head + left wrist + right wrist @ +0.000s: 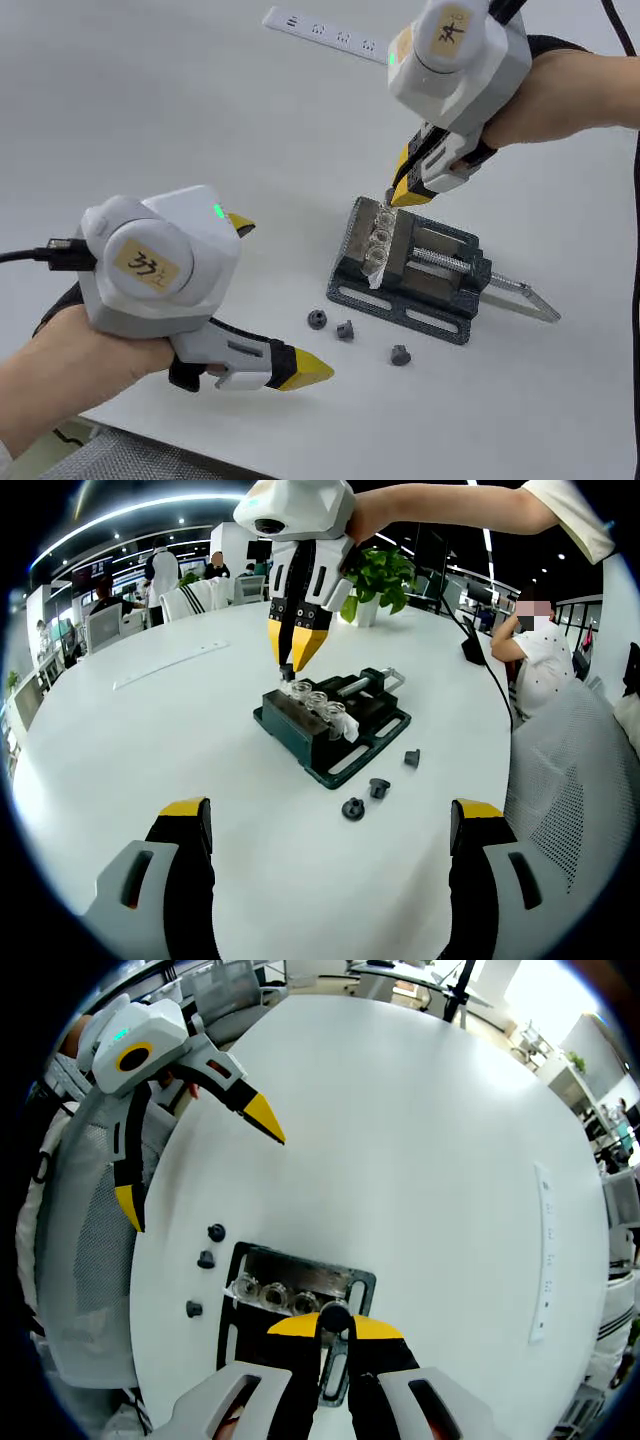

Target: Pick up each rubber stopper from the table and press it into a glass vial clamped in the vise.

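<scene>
A dark green vise clamps a row of glass vials near the table's middle. My right gripper hangs just above the vial at the far end of the row, shut on a dark rubber stopper between its yellow tips. Three grey stoppers lie loose in front of the vise: one, a second and a third. My left gripper stands open and holds nothing at the near left, well apart from the vise and the loose stoppers.
A white power strip lies at the table's far side. The vise handle sticks out to the right. A potted plant stands at the far edge, and a mesh chair stands beside the round white table.
</scene>
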`<state>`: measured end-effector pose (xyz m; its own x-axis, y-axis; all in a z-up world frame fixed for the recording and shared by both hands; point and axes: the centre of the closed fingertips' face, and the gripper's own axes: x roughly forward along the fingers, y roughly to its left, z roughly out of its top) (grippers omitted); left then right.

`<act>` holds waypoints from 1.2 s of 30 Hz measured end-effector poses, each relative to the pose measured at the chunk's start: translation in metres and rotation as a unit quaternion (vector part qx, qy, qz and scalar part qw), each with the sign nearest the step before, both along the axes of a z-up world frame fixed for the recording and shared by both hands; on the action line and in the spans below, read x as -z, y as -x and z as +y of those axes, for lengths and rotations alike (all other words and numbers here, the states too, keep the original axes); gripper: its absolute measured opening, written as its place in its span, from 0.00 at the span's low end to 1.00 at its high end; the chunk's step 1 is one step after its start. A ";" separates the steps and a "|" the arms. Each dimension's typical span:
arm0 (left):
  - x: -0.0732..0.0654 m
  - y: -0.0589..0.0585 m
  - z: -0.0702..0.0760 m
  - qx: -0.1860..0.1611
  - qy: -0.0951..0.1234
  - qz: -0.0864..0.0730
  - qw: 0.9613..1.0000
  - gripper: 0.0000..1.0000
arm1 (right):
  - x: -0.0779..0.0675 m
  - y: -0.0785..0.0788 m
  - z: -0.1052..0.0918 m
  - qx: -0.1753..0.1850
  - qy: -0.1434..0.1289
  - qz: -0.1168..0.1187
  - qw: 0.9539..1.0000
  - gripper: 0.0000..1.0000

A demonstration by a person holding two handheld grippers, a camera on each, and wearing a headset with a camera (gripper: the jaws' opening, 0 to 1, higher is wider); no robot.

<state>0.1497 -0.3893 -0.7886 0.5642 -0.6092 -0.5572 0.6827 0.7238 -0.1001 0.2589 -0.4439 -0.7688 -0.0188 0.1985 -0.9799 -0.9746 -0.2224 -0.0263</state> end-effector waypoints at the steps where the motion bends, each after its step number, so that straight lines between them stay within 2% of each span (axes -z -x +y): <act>1: 0.000 0.000 0.000 0.000 0.001 0.000 1.000 0.99 | 0.000 -0.001 0.001 -0.001 0.001 -0.001 1.000 0.04; 11: 0.000 0.001 -0.003 0.001 0.003 0.003 1.000 0.99 | -0.002 0.002 -0.002 0.003 0.017 -0.001 1.000 0.04; 25: -0.001 0.000 -0.001 -0.001 0.003 0.002 1.000 0.98 | 0.000 0.000 -0.001 0.015 0.014 0.001 1.000 0.04; 36: -0.001 0.001 0.000 -0.004 0.002 0.005 1.000 0.98 | -0.001 -0.001 -0.003 -0.002 0.010 -0.004 1.000 0.06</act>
